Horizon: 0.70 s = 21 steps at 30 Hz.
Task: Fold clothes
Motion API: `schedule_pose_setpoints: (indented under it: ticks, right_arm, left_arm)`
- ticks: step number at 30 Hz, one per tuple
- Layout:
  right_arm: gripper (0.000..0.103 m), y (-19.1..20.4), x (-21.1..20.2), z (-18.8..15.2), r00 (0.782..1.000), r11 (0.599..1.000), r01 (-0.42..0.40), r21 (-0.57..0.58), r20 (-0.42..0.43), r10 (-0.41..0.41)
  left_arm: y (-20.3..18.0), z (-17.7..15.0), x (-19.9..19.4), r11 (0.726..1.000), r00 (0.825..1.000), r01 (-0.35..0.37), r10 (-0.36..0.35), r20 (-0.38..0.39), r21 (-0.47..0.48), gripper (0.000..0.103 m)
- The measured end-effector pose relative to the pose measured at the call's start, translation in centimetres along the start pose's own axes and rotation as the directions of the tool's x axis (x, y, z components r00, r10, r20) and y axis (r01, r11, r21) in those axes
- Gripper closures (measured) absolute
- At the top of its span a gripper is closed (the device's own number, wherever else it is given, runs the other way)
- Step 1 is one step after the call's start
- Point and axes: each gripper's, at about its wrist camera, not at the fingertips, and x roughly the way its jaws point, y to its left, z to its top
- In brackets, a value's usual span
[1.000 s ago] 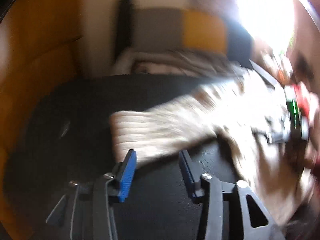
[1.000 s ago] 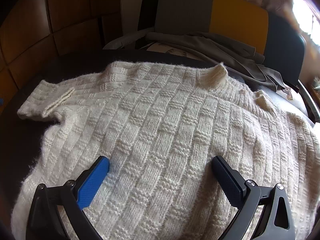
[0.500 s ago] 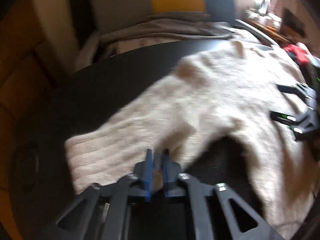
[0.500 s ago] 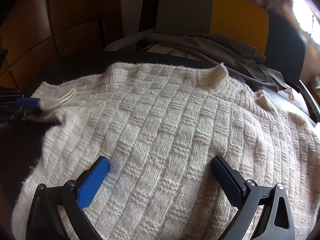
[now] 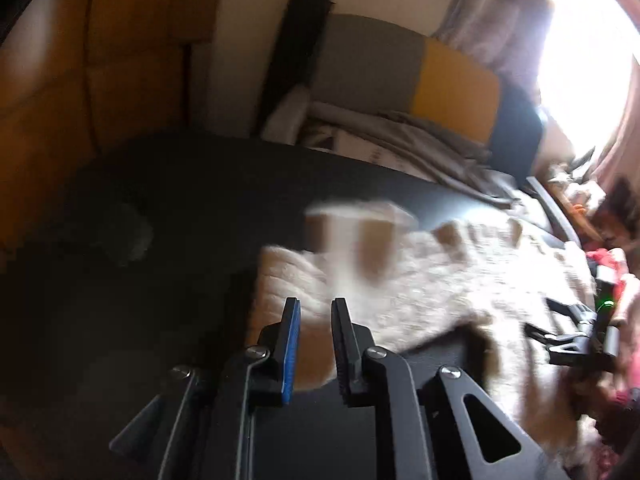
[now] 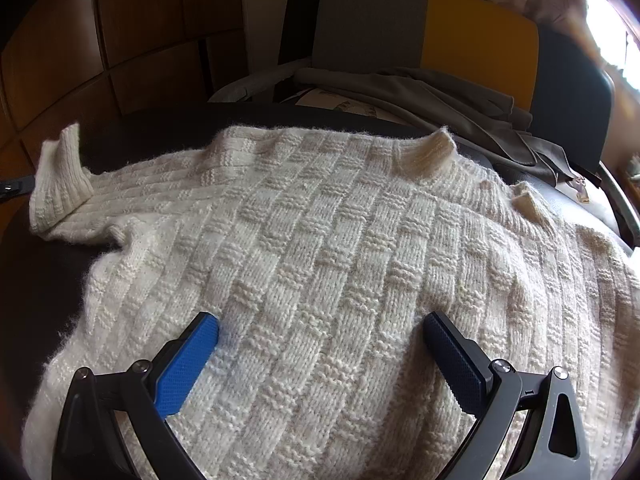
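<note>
a cream knit sweater lies spread flat across a dark table, its basket-weave body filling most of the right wrist view. the stand-up collar rises at 1 o'clock of the garment, toward a chair with grey, yellow and dark back panels at 12 o'clock, where a grey cloth is draped over the seat.

the right gripper rests over the lower middle of the sweater with its jaws spread wide, the blue pad at 7 o'clock and the dark pad at 5 o'clock, nothing pinched between them; whether the tips press into the knit cannot be told.

the sweater's sleeve at 9 o'clock is lifted, its ribbed cuff standing up off the table. in the blurred left wrist view the left gripper has its jaws nearly together and just easing apart, with a fold of that sleeve between the pads and still pinched. the right gripper shows at 3 o'clock in that view, over the sweater's body. wooden cabinet panels stand at 10 o'clock behind the table.
</note>
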Motion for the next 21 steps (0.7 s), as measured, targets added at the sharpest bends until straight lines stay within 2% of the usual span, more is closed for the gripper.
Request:
schedule_pose_setpoints:
  ticks: [2,3,5,7,9,10,12,13,15,17,20,21]
  right_arm:
    - [0.000,0.0,0.0,0.0,1.000,1.000,0.004,-0.003,-0.002,-0.004]
    - [0.000,0.0,0.0,0.0,1.000,1.000,0.005,-0.004,-0.002,-0.005]
    - [0.000,-0.1,-0.1,0.0,1.000,1.000,0.004,-0.002,-0.001,-0.004]
    - [0.000,0.7,0.0,-0.5,1.000,1.000,0.005,-0.001,0.000,-0.005]
    - [0.000,1.2,0.8,-0.2,1.000,1.000,0.004,-0.001,0.000,-0.004]
    - [0.000,1.2,0.8,-0.2,1.000,1.000,0.004,0.000,0.000,-0.004]
    - [0.000,1.2,0.8,-0.2,1.000,1.000,0.002,0.002,0.000,-0.002]
    - [0.000,1.2,0.8,-0.2,1.000,1.000,0.001,0.003,0.000,-0.001]
    - [0.000,1.1,0.7,-0.2,1.000,1.000,0.002,0.003,0.001,-0.002]
    - [0.000,1.1,0.7,-0.2,1.000,1.000,0.000,0.004,0.002,0.000]
    - [0.000,1.0,1.0,-0.2,1.000,1.000,-0.004,0.006,0.001,0.004]
    - [0.000,0.9,1.0,-0.2,1.000,1.000,-0.005,0.006,0.002,0.005]
  left_arm:
    - [2.0,0.2,0.5,0.995,0.999,-0.035,0.033,-0.016,-0.093,0.097]
    - [2.3,0.0,0.4,0.996,1.000,-0.017,0.016,-0.013,-0.089,0.091]
    - [0.6,-0.5,-0.4,0.999,0.999,0.051,-0.051,-0.002,0.013,0.078]
    - [-2.9,-1.5,-0.7,0.977,0.998,0.063,-0.060,-0.025,0.202,0.074]
    - [-6.5,-2.9,-0.5,0.917,0.997,0.067,-0.043,-0.068,0.394,0.071]
    - [-8.1,-3.8,0.1,0.874,0.994,0.070,-0.024,-0.102,0.481,0.070]
    - [-11.2,-5.6,1.2,0.764,0.986,0.086,0.025,-0.163,0.639,0.070]
    - [-12.1,-6.2,1.9,0.729,0.984,0.085,0.048,-0.174,0.679,0.070]
    - [-13.2,-7.0,3.1,0.682,0.980,0.071,0.089,-0.179,0.728,0.065]
    - [-14.2,-8.1,4.2,0.619,0.976,0.070,0.120,-0.182,0.782,0.064]
    - [-14.6,-8.2,5.7,0.576,0.979,0.077,0.112,-0.172,0.814,0.061]
    - [-14.3,-7.6,6.2,0.614,0.975,0.095,0.101,-0.198,0.784,0.063]
